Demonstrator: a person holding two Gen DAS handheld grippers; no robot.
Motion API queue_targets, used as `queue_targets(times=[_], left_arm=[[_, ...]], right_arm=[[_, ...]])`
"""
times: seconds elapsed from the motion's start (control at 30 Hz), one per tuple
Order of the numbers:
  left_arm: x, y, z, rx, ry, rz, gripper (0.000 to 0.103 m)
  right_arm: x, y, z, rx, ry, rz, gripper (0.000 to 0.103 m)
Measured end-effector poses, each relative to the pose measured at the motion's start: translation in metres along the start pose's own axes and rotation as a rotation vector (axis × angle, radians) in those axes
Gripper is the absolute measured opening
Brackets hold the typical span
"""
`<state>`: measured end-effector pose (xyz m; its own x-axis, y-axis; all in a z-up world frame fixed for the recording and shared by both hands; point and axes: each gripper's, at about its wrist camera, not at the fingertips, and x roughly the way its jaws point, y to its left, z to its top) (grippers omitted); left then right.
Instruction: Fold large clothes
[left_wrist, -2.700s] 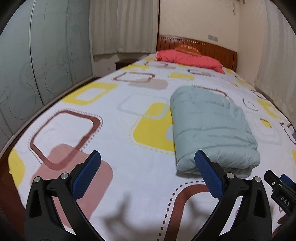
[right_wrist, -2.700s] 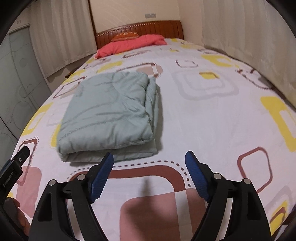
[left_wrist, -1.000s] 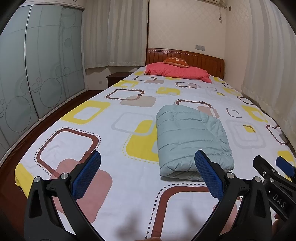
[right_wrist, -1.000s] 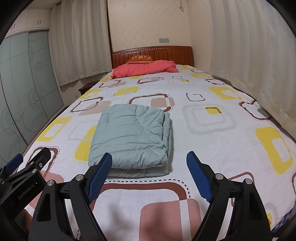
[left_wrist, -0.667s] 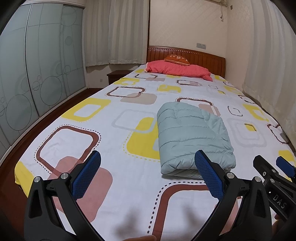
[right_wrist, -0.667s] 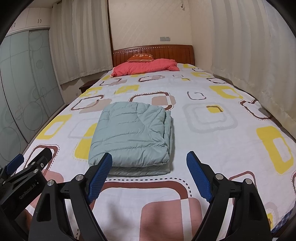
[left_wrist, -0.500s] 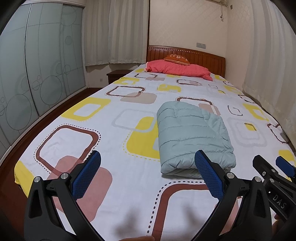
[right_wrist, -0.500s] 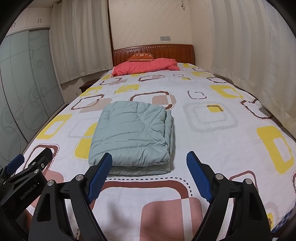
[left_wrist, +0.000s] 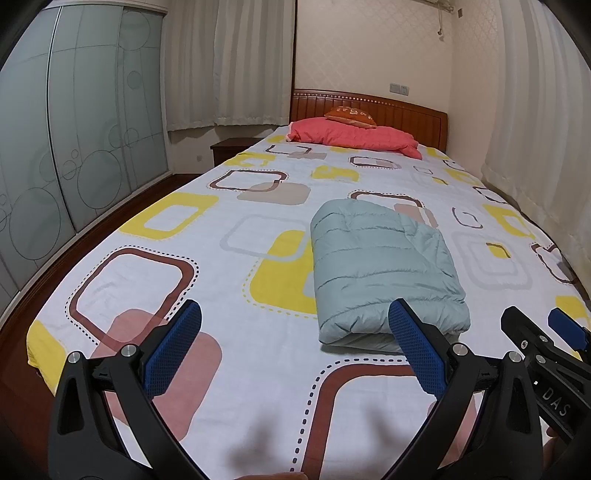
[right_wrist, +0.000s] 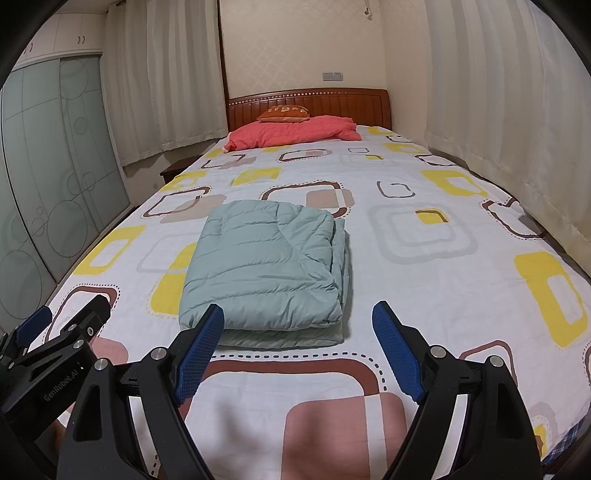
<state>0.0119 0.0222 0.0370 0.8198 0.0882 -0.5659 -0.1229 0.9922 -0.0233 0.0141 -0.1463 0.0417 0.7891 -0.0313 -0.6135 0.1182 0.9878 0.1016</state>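
Bedroom, patterned bed (right_wrist: 461, 258) | folded pale-green quilt (right_wrist: 266, 266) mid-bed, long axis toward headboard | lies at 12 o'clock from right gripper (right_wrist: 295, 354), 1 o'clock from left gripper (left_wrist: 295, 354) (right seems nearer) | both jaws spread wide, empty | folding looks finished.

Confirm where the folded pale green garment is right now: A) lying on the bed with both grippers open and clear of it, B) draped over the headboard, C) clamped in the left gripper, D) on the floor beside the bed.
A: the folded pale green garment lies flat on the bed, while the left gripper and right gripper both stand wide open, short of it, with nothing between their fingers.
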Motion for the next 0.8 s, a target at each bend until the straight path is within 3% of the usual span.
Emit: queue_targets(times=[0.8], left_arm=[[0.012,0.004,-0.003,-0.026,0.031,-0.025,0.101]], right_arm=[[0.008,0.002,-0.003,-0.011,0.015,0.009,0.081]])
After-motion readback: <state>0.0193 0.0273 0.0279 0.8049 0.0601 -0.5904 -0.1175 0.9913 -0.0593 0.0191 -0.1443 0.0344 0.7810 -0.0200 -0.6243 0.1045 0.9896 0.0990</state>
